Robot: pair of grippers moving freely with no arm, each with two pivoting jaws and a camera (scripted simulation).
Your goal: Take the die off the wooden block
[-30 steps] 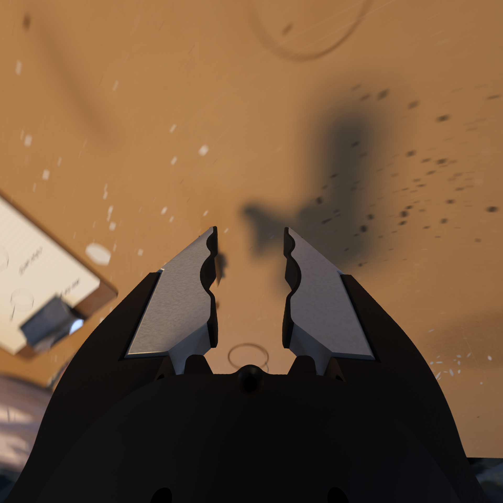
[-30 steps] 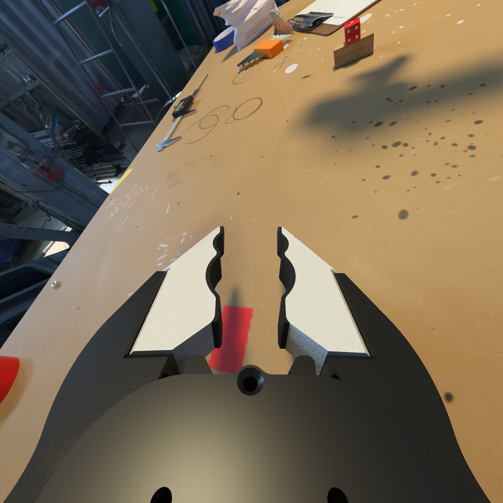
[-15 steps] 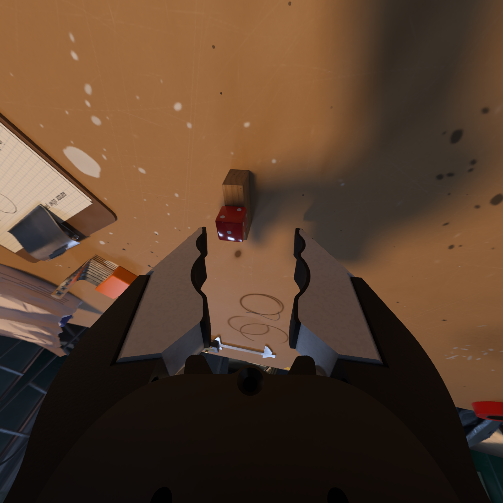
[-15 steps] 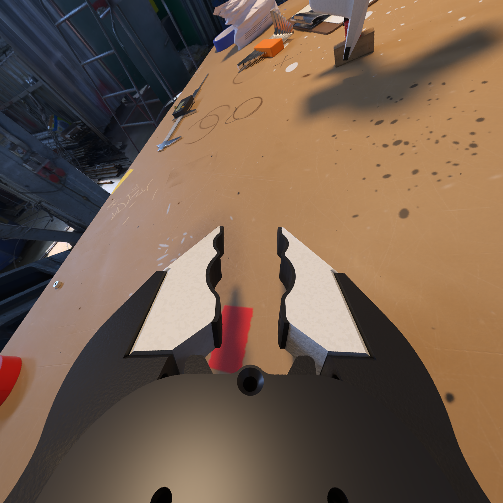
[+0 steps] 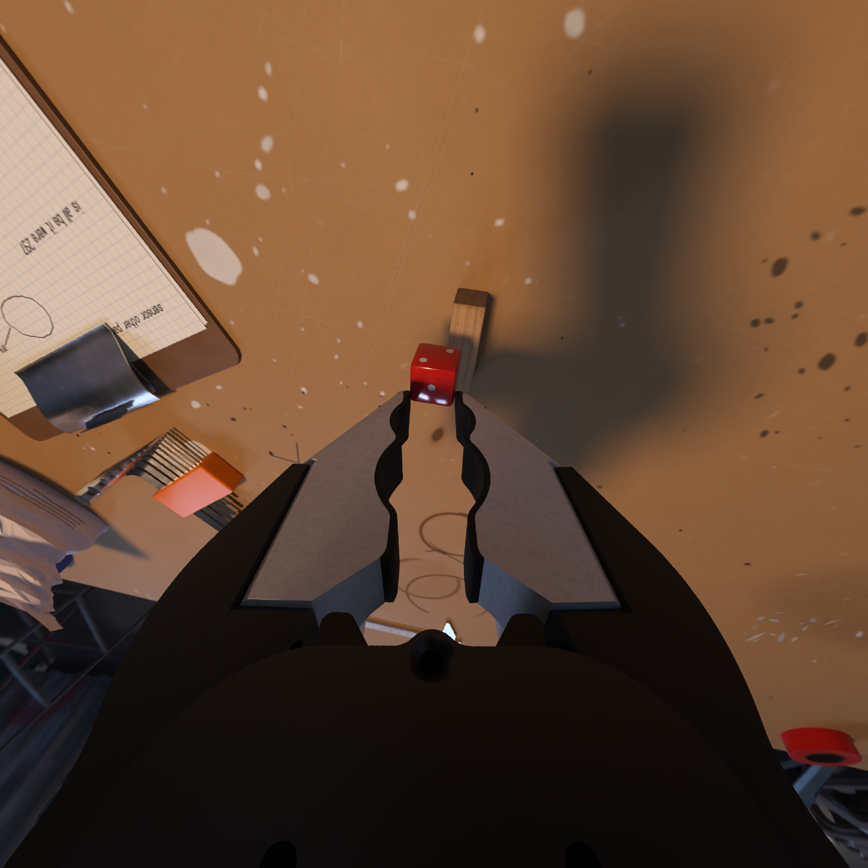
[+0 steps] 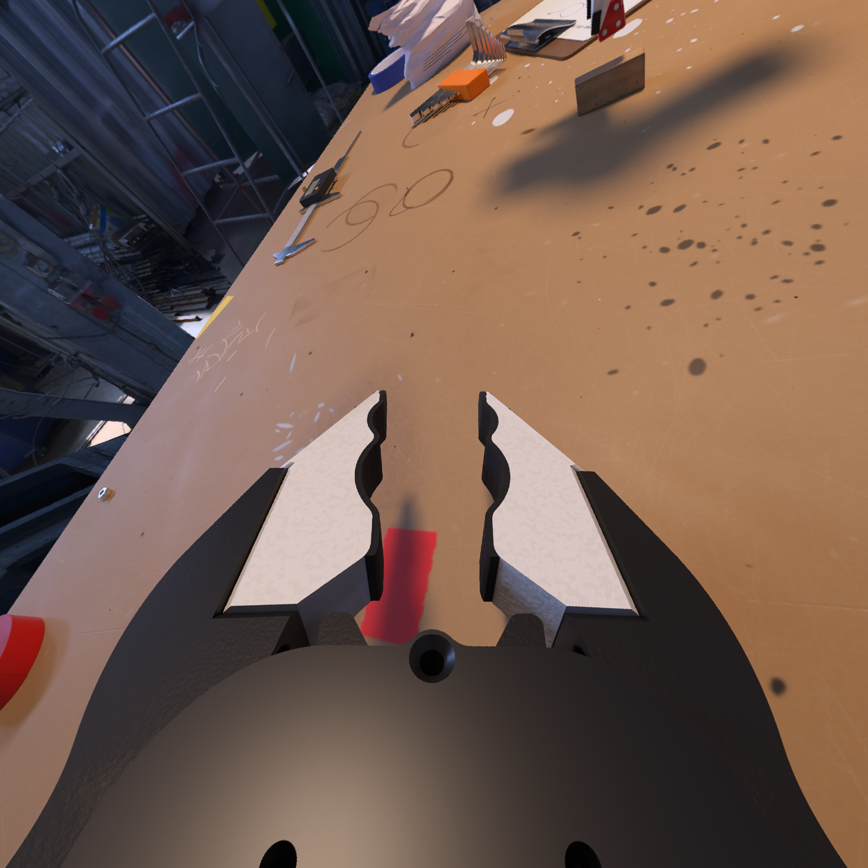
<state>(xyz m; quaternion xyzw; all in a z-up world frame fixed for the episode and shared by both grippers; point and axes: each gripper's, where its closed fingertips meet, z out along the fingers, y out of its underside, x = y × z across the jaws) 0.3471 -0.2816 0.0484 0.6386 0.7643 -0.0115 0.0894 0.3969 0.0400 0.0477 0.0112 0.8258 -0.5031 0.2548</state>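
A red die (image 5: 432, 371) with white pips sits between the tips of my left gripper (image 5: 431, 397), whose fingers are shut on its sides. The wooden block (image 5: 467, 329) lies on the brown table just beyond the die. In the right wrist view the die (image 6: 611, 19) hangs above and apart from the block (image 6: 609, 87), whose top is bare; the left gripper itself is cut off by the top edge there. My right gripper (image 6: 432, 399) is open and empty, low over the table, far from the block.
A clipboard (image 5: 94, 235) with paper, an orange hex-key set (image 5: 197, 484) and crumpled paper (image 5: 28, 540) lie left of the block. A caliper (image 6: 314, 197) and a blue tape roll (image 6: 387, 70) lie near the table edge. A red tape roll (image 5: 817, 747) sits far right.
My left gripper swung over the block, closed on the die and raised it off the block's top. My right gripper has not moved.
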